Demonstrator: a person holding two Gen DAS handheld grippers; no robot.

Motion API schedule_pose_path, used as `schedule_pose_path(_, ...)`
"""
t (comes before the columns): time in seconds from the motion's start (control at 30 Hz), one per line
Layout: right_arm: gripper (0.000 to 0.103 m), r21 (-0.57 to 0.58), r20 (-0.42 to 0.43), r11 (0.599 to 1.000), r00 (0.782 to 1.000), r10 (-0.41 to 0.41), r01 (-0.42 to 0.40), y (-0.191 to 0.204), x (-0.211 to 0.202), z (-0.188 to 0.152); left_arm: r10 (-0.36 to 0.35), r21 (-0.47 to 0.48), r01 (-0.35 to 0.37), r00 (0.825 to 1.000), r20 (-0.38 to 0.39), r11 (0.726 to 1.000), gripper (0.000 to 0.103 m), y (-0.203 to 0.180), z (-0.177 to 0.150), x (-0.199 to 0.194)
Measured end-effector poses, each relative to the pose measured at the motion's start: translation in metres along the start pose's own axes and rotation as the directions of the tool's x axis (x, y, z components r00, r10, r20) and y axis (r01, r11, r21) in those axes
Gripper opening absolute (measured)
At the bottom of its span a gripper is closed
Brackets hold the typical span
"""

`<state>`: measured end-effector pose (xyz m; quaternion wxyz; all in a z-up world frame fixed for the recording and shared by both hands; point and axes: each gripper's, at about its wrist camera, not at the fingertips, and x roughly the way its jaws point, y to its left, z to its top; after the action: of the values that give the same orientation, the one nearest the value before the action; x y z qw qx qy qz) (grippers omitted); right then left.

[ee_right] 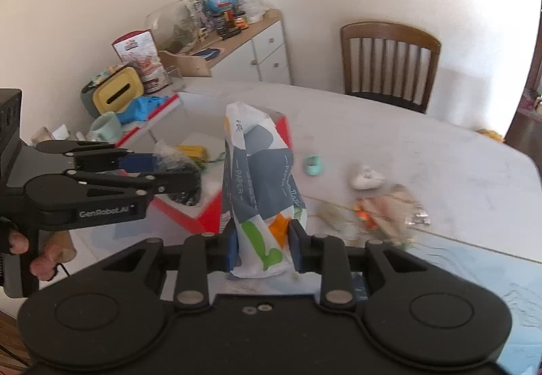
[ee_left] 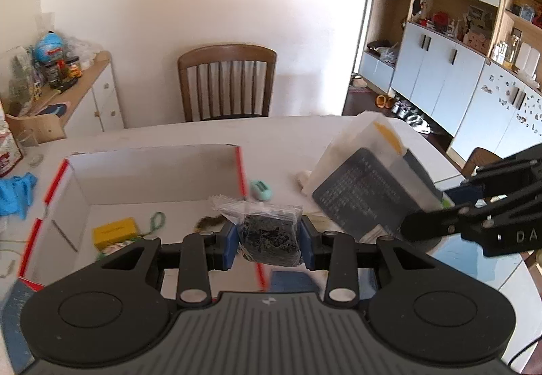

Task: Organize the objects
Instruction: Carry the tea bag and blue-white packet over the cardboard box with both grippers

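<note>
My left gripper (ee_left: 269, 244) is shut on a clear packet of dark dried bits (ee_left: 269, 233), held above the near right corner of the white box with red edges (ee_left: 81, 172). The same packet (ee_right: 176, 168) shows in the right wrist view, pinched in the left gripper (ee_right: 159, 168). My right gripper (ee_right: 262, 248) is shut on a patterned tissue pack (ee_right: 261, 185), which stands tall above the table. That tissue pack (ee_left: 366, 185) appears tilted at the right of the left wrist view, beside the right gripper's fingers (ee_left: 437, 222).
Inside the box lie a yellow block (ee_left: 115, 231) and a green cord (ee_left: 155, 221). A mint eraser (ee_left: 260, 189), a white crumpled item (ee_right: 367, 177) and loose wrappers (ee_right: 389, 209) lie on the table. A wooden chair (ee_left: 227, 84) stands behind; a blue glove (ee_left: 17, 194) lies left.
</note>
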<state>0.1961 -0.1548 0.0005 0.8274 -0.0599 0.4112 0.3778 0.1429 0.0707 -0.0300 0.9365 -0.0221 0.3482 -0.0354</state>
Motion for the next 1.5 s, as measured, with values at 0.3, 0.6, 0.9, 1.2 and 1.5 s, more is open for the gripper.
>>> schedule_pose_path(0.3, 0.029, 0.008, 0.019, 1.000, 1.000, -0.003, 0.003, 0.054, 0.043, 0.025, 0.065, -0.035, -0.064, 0.998, 0.014, 0.997, 0.036, 0.058, 0.012, -0.005)
schedule_pose_path(0.6, 0.029, 0.044, -0.002, 0.997, 0.998, -0.057, 0.057, 0.084, 0.102, 0.062, 0.181, -0.038, -0.180, 0.984, 0.005, 0.983, 0.036, 0.119, 0.027, 0.021)
schedule_pose_path(0.9, 0.029, 0.006, -0.086, 0.989, 0.985, -0.149, 0.150, 0.094, 0.167, 0.076, 0.227, -0.033, -0.230, 0.970, -0.084, 0.973, 0.036, 0.155, 0.029, 0.070)
schedule_pose_path(1.2, 0.029, -0.044, -0.150, 0.985, 0.973, -0.174, 0.169, 0.102, 0.205, 0.071, 0.232, -0.025, -0.240, 0.955, -0.183, 0.970, 0.036, 0.172, 0.026, 0.120)
schedule_pose_path(1.5, 0.030, -0.073, -0.211, 0.981, 0.959, -0.191, 0.180, 0.106, 0.233, 0.066, 0.221, -0.046, -0.242, 0.936, -0.274, 0.969, 0.036, 0.188, 0.021, 0.152)
